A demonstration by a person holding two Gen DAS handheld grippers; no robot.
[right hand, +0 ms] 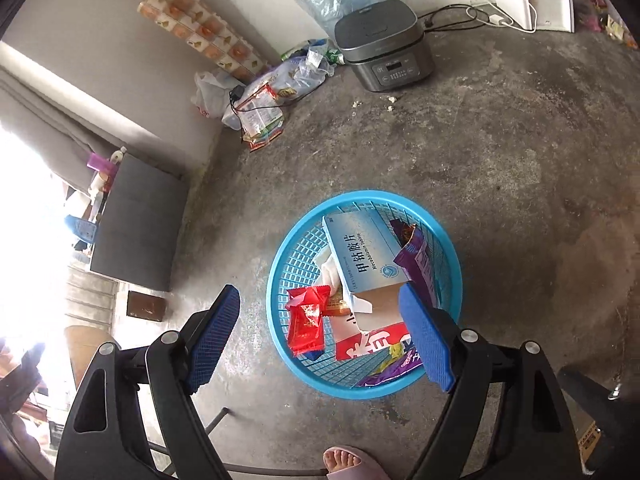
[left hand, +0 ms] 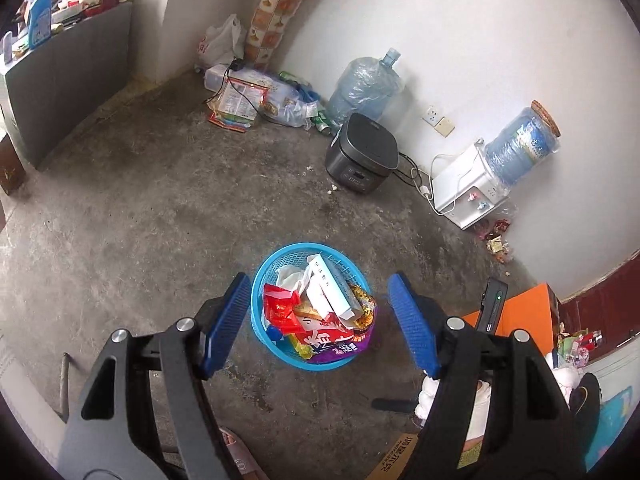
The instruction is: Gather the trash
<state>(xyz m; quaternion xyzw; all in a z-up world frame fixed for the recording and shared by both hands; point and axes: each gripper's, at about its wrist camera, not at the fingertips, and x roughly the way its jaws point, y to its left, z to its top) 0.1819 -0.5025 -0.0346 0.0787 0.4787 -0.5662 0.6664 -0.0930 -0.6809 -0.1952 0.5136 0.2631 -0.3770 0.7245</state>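
A round blue basket (left hand: 264, 280) sits on the bare concrete floor (left hand: 160, 240), packed with trash: a red wrapper (left hand: 280, 306), a white-and-blue medicine box (right hand: 366, 256), crumpled white tissue (left hand: 290, 276) and a purple snack bag (right hand: 418, 256). The left gripper (left hand: 316, 322) hovers above the basket with its blue fingers (left hand: 224, 320) spread wide, and nothing is between them. The right gripper (right hand: 320, 338) hangs closer over the same basket, its fingers (right hand: 426, 340) also spread and empty; the right one overlaps the near rim in that view. Farther back, by the white wall, stand a dark rice cooker (left hand: 362, 154), a large water jug (left hand: 366, 88) and a white water dispenser (left hand: 468, 186). More loose wrappers and plastic bags (left hand: 240, 104) lie in the far corner. A foot in a pink slipper (right hand: 352, 462) shows at the near edge.
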